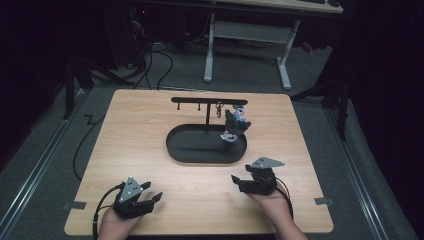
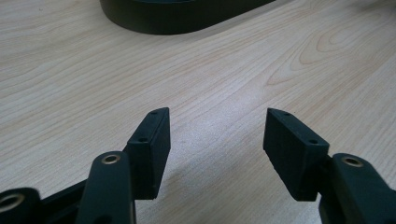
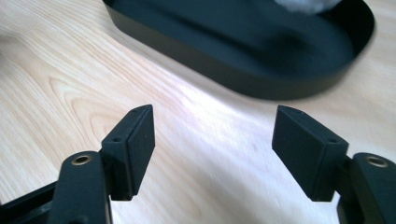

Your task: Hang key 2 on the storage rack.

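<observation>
Both grippers rest low on the pale wooden table (image 1: 150, 145) — left gripper (image 1: 146, 197) spread wide, nothing between its jaws. The right gripper (image 1: 239, 182) is spread and empty too, near the black oval stand base (image 1: 200, 152) where a small grey keychain figure (image 1: 235, 124) hangs.

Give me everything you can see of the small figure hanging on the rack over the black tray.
The figure is a small keychain-like toy in dark grey, white and pale blue, too small to make out in detail. It hangs tilted from the right end of the black rack's crossbar, beside a metal clasp on the next hook. Its lower end hangs over the right part of the oval black tray; whether it touches the tray floor is unclear. Neither tool touches it.
</observation>
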Demonstrator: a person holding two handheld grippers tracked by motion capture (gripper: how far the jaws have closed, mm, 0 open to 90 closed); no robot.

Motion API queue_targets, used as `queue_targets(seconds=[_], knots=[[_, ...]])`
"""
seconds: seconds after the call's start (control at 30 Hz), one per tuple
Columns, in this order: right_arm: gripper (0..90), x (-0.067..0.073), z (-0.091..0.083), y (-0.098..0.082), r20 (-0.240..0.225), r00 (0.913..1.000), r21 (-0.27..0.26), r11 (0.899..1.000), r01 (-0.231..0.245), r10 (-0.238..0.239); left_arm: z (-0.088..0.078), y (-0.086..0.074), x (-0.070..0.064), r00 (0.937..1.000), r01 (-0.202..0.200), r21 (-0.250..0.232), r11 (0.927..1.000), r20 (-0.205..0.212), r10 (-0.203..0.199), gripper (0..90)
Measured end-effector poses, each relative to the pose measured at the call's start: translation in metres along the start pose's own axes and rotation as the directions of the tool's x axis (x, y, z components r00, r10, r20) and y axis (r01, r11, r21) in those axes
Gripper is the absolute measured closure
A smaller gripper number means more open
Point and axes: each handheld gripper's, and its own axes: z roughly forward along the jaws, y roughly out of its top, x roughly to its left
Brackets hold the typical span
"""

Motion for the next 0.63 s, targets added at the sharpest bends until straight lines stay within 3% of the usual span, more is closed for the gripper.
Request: queue_targets(seconds=[0.17, 0.3, 0.4, 0.47, 0.63], knots=[[24.6, -0.010, -0.017, -0.030, 0.022, 0.9987, -0.059, 0.997, -0.044, 0.046, -0.002, 0.000, -0.002, 0.9999, 0.002, 0.001, 1.0000, -0.011, -0.002, 41.7], [16.1, -0.012, -0.039, -0.053, 0.068, 0.9946, -0.125, 0.990, -0.069, 0.078, -0.003, 0.001, -0.004, 0.9998, 0.012, -0.003, 0.9999, -0.012, -0.013, 41.7], [15.5, -0.016, -0.048, -0.068, 0.102, 0.9898, -0.146, 0.986, -0.084, 0.099, -0.003, 0.002, -0.007, 0.9999, 0.008, -0.007, 0.9999, -0.013, -0.008, 41.2], [15.5, -0.020, -0.050, -0.072, 0.099, 0.9877, -0.144, 0.984, -0.106, 0.121, -0.002, 0.003, -0.009, 0.9999, 0.000, -0.004, 1.0000, -0.013, 0.000, 40.8], [15.0, -0.022, -0.050, -0.069, 0.111, 0.9862, -0.170, 0.980, -0.103, 0.123, -0.002, 0.002, -0.010, 0.9999, -0.009, -0.006, 0.9999, -0.010, 0.009, 39.5]])
